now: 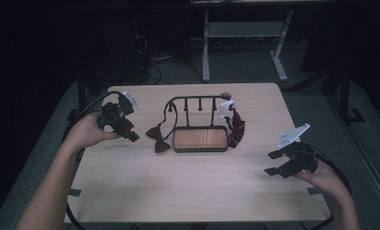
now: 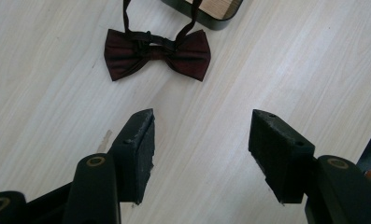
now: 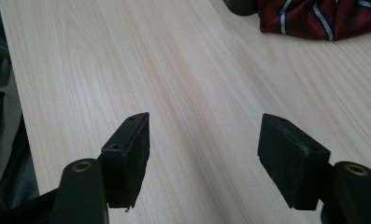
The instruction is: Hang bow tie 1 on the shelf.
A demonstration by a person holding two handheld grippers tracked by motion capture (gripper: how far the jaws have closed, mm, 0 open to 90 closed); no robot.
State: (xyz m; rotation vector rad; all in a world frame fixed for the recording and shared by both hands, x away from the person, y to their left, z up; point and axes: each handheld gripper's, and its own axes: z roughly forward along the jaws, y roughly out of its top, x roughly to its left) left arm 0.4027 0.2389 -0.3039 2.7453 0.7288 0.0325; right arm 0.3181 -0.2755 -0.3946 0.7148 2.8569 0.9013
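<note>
My left gripper [image 2: 199, 135] hovers with its jaws wide and empty, and the dark red bow tie [image 2: 157, 52] lies flat on the worktop [image 2: 276, 70] straight ahead, in the upper middle of the left gripper view. Its long axis runs across the frame, parallel to the gap between my jaws. My right gripper [image 1: 273, 163], jaws also wide, sits at the lower right of the high view, well apart from the bow tie, so the left is nearer.

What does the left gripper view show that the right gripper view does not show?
The left gripper view has the dark red bow tie lying flat on the table, its strap running up to the corner of the black stand's wooden tray. The right gripper view has the red striped necktie instead. Both share the pale wooden table and two black jaws standing apart, holding nothing.
</note>
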